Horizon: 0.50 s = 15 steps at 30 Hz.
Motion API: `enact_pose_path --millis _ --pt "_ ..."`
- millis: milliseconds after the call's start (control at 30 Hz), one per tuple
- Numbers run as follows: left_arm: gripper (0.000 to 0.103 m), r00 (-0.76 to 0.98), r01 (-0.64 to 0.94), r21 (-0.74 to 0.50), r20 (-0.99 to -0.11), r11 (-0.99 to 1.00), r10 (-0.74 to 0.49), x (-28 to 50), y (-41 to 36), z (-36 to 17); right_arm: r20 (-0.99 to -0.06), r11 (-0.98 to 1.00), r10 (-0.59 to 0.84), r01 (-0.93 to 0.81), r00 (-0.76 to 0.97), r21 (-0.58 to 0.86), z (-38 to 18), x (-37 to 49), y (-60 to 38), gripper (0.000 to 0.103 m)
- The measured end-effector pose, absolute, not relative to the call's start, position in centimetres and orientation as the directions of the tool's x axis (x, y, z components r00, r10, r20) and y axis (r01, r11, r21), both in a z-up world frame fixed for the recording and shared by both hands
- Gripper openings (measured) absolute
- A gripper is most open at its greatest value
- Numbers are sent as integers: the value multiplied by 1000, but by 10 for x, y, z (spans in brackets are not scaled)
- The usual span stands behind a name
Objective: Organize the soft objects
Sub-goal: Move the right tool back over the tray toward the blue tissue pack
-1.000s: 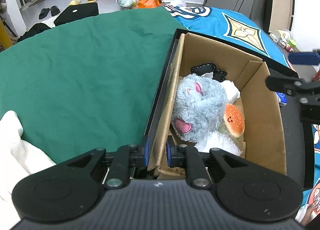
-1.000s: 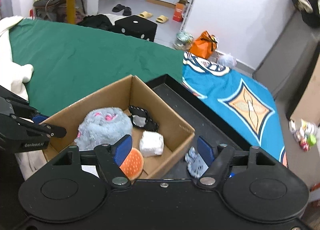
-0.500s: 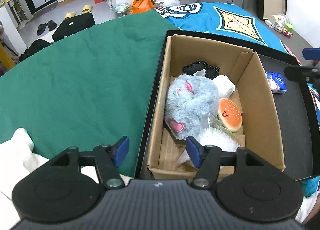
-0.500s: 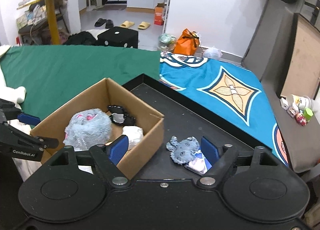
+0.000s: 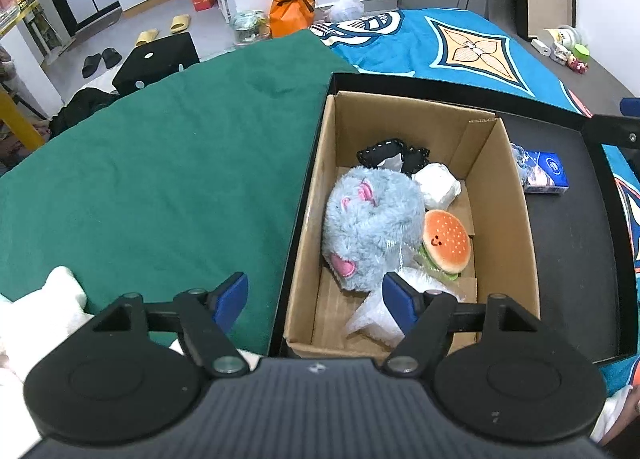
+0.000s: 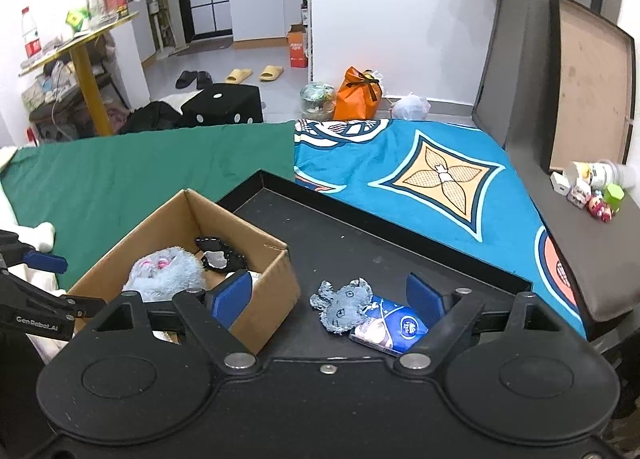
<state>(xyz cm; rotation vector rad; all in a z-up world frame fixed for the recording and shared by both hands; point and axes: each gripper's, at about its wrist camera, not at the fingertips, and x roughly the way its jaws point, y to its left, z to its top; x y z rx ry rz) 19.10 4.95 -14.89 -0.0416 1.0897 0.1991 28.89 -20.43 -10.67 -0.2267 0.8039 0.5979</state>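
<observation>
A cardboard box (image 5: 516, 219) stands in a black tray (image 5: 572, 259). It holds a fluffy grey plush (image 5: 372, 219), a burger plush (image 5: 446, 237), a white soft bundle (image 5: 438, 185), a black item (image 5: 384, 151) and a plastic-wrapped white piece (image 5: 372, 319). My left gripper (image 5: 314, 299) hovers over the box's near left corner, its jaws opening and gripping nothing. On the tray beside the box (image 6: 272, 291) lies a small flat grey plush (image 6: 344, 303) against a blue tissue pack (image 6: 396, 329). My right gripper (image 6: 330, 293) hangs above them, jaws opening, pads clear of the toy.
Green cloth (image 5: 160, 179) covers the surface left of the tray, with a white cloth (image 5: 40, 311) at its near edge. A blue patterned blanket (image 6: 440, 179) lies beyond the tray. Small bottles and toys (image 6: 592, 187) sit at the far right.
My left gripper let go of the box's near wall, opened wide and rose. My right gripper swung right from over the box to over the small grey plush, and its jaws widened.
</observation>
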Motion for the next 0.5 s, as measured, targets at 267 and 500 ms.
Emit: enact_pose_path --millis 267,500 --pt "87 439 -186 84 -884 979 159 201 40 -144 -721 836 447 -534 530 126 -120 298 -232 84" --pt "89 429 -182 108 -886 977 178 210 29 -143 -721 838 483 -503 497 214 -137 303 -252 84"
